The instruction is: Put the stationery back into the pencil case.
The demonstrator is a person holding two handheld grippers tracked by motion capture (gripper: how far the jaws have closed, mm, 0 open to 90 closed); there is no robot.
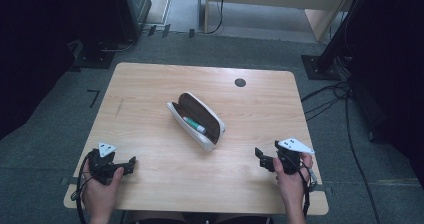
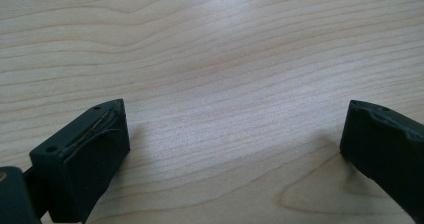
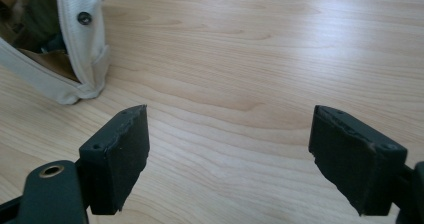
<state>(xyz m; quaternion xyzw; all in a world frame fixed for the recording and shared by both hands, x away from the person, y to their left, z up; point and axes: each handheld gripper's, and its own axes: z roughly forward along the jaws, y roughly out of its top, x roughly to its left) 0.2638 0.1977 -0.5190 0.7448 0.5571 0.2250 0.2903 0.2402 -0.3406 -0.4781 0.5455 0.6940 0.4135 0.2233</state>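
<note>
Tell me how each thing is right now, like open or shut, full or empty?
Pencil case: unzipped, lying open on the table.
Marker: lying inside the pencil case.
Left gripper: open, holding nothing, low over the table.
Right gripper: open, holding nothing, near the case's end.
Table: bare wood around the case.

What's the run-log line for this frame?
left gripper: open, idle | right gripper: open, idle | case: open, mid-table | pen: inside case
</note>
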